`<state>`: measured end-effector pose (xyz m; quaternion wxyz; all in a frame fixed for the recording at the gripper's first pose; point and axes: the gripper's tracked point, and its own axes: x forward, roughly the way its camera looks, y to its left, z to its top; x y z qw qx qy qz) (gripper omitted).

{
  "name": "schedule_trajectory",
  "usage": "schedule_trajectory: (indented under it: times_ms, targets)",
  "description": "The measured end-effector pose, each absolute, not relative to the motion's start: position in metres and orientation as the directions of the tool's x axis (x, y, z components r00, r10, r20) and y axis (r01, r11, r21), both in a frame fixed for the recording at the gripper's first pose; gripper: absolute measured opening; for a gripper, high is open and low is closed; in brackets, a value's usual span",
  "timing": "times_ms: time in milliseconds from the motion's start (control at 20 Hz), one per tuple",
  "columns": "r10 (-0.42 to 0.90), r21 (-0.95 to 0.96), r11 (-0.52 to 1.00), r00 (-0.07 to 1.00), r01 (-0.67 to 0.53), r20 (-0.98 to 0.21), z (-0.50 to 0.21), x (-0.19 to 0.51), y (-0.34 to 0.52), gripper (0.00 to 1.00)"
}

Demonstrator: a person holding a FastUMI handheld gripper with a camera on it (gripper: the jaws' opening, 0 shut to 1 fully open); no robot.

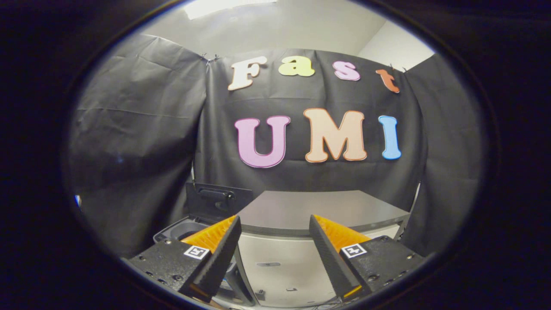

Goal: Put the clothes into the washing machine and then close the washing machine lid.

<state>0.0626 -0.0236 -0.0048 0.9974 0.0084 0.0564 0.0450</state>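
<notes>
While the hand-held gripper (273,241) points level toward the booth's back wall, its two fingers stand wide apart with nothing between them. Just beyond the fingertips sits a grey counter (318,209) with a rounded front edge and a pale front panel (280,267) below it; the panel shows through the gap between the fingers. Left of the counter, partly hidden behind the left finger, is the washing machine (183,230): a dark rounded top-opening rim is visible. Its lid (217,200) stands raised, upright against the black cloth wall (137,129), with a handle-like fitting on its inner face. The inside of the tub cannot be made out from this angle. No clothing can be identified with certainty; a small bluish patch (227,284) low beside the left finger is too hidden to name. Black cloth drapes both sides, pale ceiling (275,30) above.
</notes>
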Motion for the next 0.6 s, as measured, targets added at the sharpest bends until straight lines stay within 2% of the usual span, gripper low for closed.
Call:
schedule_trajectory:
  times_ms: [250,600]
  targets:
    - [0.062,0.037,0.998,0.994,-0.059,-0.086,-0.008,0.058,-0.041,0.96]
    - [0.033,0.062,0.998,0.993,-0.026,-0.113,-0.032,0.047,-0.063,0.96]
